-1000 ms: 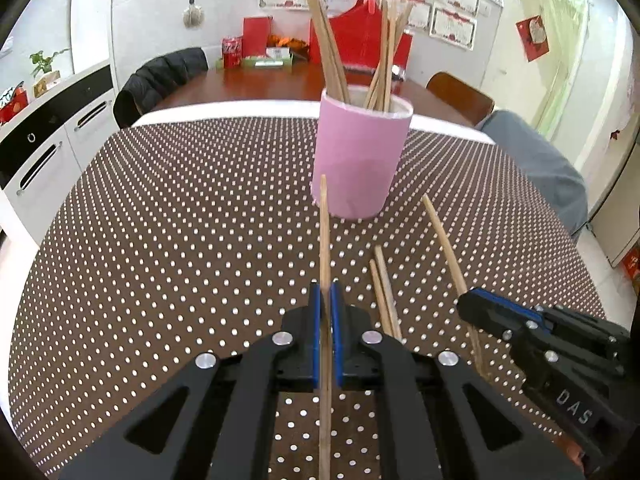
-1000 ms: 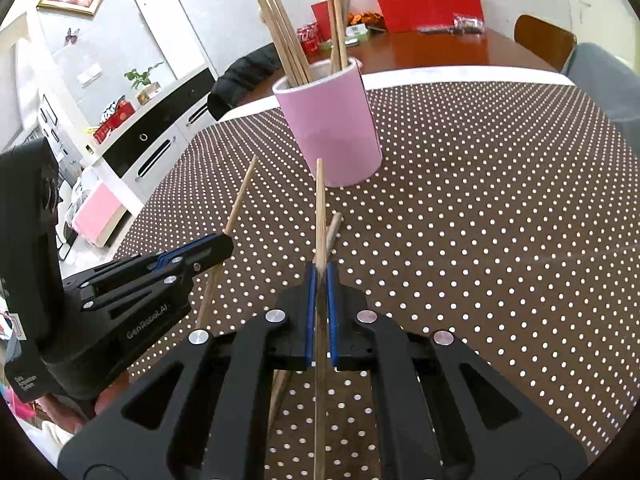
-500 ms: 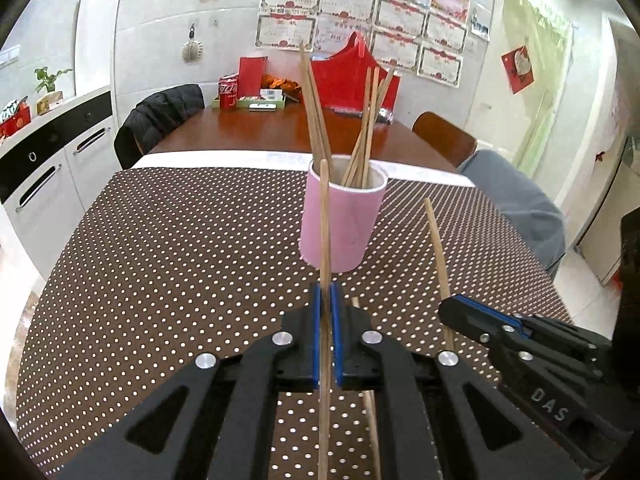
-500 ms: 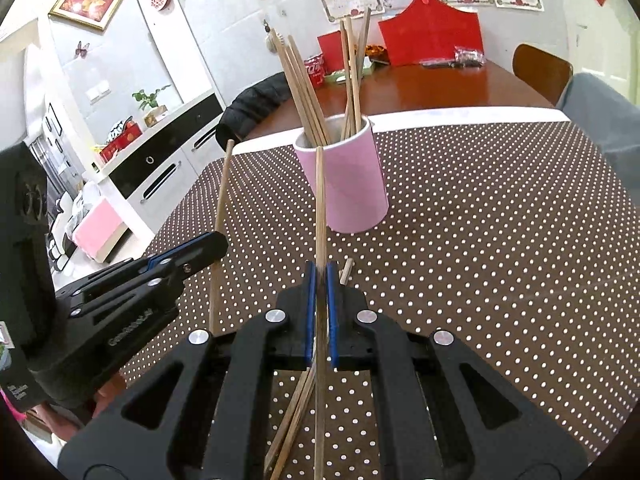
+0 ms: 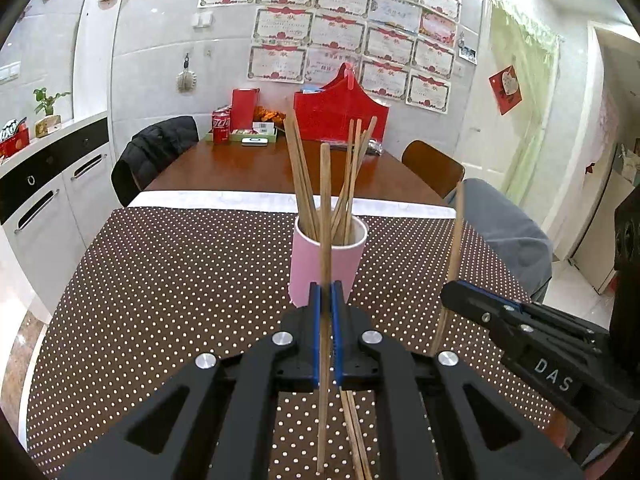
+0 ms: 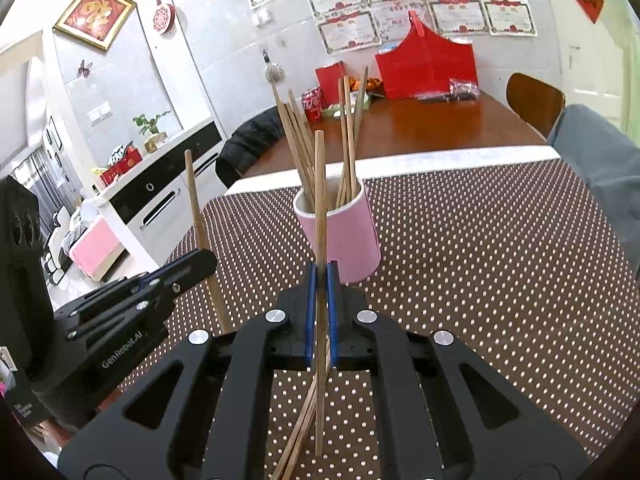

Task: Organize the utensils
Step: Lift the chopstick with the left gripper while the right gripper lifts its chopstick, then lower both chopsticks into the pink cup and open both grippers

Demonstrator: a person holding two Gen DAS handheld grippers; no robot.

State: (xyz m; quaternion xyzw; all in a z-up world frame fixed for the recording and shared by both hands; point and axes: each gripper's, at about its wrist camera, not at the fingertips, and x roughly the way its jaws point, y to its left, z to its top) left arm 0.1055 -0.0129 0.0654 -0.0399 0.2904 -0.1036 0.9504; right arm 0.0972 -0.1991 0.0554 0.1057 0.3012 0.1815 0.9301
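A pink cup (image 5: 326, 266) holding several wooden chopsticks stands on the dotted tablecloth; it also shows in the right wrist view (image 6: 346, 236). My left gripper (image 5: 325, 312) is shut on one chopstick (image 5: 325, 208), held upright above the table in front of the cup. My right gripper (image 6: 320, 300) is shut on another chopstick (image 6: 319, 184), also upright before the cup. Each gripper shows in the other's view, the right one (image 5: 456, 292) and the left one (image 6: 200, 260). Loose chopsticks (image 5: 354, 428) lie on the cloth under the grippers, also seen in the right wrist view (image 6: 304, 412).
The brown dotted tablecloth (image 5: 160, 280) ends at a white strip, beyond which is a wooden table (image 5: 256, 164) with red boxes and a can. White cabinets (image 5: 44, 200) stand at left. A grey-clothed chair (image 5: 504, 232) is at right.
Both grippers have lifted their chopsticks off the cloth and tilted them upright. The cup now sits lower and farther in both views.
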